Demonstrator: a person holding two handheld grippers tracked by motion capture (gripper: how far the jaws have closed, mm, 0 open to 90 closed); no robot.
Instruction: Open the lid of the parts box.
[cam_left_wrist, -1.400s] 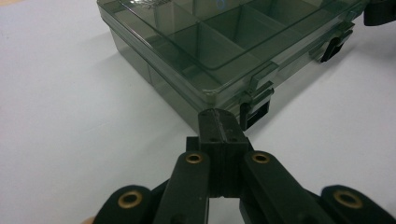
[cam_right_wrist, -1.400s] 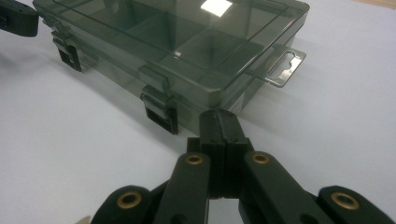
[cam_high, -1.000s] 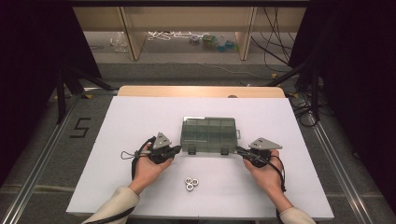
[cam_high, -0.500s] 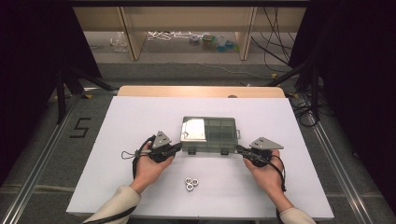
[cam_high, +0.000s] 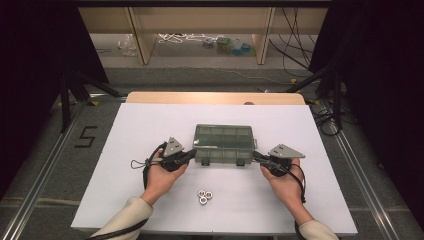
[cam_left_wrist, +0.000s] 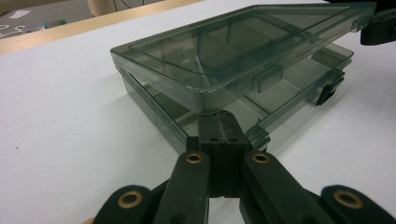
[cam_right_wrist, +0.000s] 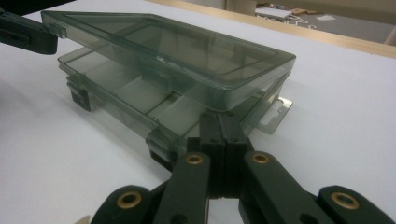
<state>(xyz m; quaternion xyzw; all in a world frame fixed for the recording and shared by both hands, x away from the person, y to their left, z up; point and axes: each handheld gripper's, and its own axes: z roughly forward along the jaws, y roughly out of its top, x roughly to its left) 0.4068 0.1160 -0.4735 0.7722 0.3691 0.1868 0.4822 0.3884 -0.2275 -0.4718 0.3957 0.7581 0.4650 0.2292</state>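
A smoky clear compartment box (cam_high: 223, 142) lies mid-table, its lid (cam_left_wrist: 224, 51) tilted up at the front over empty compartments (cam_right_wrist: 140, 95). My left gripper (cam_high: 194, 151) is shut, its tips (cam_left_wrist: 219, 119) wedged under the lid's front left corner. My right gripper (cam_high: 255, 156) is shut too, with its tips (cam_right_wrist: 219, 119) under the lid's (cam_right_wrist: 173, 46) front right corner. Each gripper view catches the other gripper at the far corner: the right one (cam_left_wrist: 378, 30) and the left one (cam_right_wrist: 25, 35). Both black latches (cam_left_wrist: 329, 91) hang loose.
Three metal nuts (cam_high: 204, 196) lie together on the white tabletop (cam_high: 150, 125), near the front edge between the two hands. A wooden strip (cam_high: 215, 97) runs along the table's far edge, with shelves and cables beyond it.
The lid's front edge has risen off the box base. Both grippers stayed at the front corners, lifting a little with it.
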